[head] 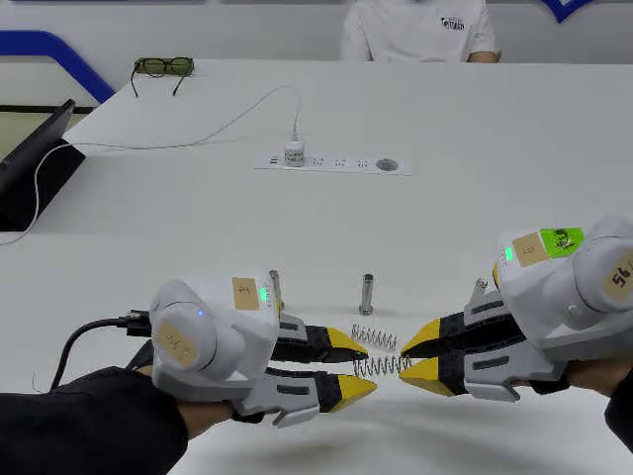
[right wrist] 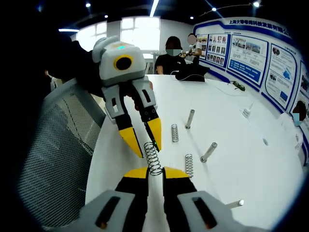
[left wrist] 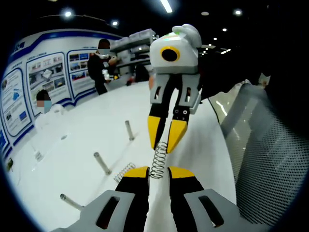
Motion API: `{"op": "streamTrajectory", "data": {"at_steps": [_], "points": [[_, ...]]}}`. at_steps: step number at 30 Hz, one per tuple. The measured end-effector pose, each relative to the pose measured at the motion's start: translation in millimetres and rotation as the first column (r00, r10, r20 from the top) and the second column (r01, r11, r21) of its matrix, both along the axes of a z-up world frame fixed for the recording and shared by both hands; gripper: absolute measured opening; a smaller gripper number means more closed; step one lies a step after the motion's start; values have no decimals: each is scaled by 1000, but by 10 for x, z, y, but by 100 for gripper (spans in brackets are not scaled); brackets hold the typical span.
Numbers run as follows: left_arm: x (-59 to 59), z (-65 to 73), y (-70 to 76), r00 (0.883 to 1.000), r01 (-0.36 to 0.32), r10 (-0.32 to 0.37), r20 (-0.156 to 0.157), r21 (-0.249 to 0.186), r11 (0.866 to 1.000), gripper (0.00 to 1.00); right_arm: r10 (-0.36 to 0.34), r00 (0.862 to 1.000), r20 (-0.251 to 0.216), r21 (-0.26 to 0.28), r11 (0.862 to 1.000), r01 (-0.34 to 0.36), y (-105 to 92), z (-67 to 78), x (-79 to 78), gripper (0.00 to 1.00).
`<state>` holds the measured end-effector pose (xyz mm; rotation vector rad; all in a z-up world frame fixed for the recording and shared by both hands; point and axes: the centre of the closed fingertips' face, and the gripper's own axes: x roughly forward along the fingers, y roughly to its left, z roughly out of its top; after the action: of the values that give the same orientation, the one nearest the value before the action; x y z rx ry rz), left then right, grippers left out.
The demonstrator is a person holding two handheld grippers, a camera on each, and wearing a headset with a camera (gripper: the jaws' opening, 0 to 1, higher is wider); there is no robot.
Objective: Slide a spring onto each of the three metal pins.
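A steel spring [head: 383,366] hangs just above the white table between my two grippers. My left gripper [head: 372,366] is shut on its left end and my right gripper [head: 402,362] on its right end, tip to tip. In the left gripper view the spring [left wrist: 158,162] runs from my own jaws up to the right gripper [left wrist: 165,145]. Another spring [head: 374,338] lies on the table just behind. Three metal pins stand bare in a row: left [head: 275,289], middle [head: 367,294] and right [head: 481,287], the last partly behind the right gripper. Two loose springs [right wrist: 175,133] [right wrist: 189,164] lie by the pins.
A power strip [head: 331,161] with a plugged white cable lies mid-table. Sunglasses [head: 163,67] rest at the far left. A person in a white shirt [head: 415,30] sits at the far edge. A dark screen [head: 35,158] stands at the left. A mesh chair [left wrist: 260,159] is beside the table.
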<state>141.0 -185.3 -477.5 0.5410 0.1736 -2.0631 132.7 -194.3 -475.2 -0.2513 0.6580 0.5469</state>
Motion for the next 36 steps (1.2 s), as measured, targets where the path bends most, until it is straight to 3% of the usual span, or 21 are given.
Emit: {"op": "streamTrajectory", "data": {"at_steps": [11,22,36], "points": [[-4,-13,9,1000,3,-3,21,5,1000,12,21,1000,23,7,1000,-21,87,131,12,12],[-24,-19,16,1000,7,-7,18,10,1000,12,42,997,60,8,999,-43,192,264,84,12],[-76,-27,13,1000,20,-20,17,14,1000,12,65,994,90,17,998,-67,342,331,175,12]]}}
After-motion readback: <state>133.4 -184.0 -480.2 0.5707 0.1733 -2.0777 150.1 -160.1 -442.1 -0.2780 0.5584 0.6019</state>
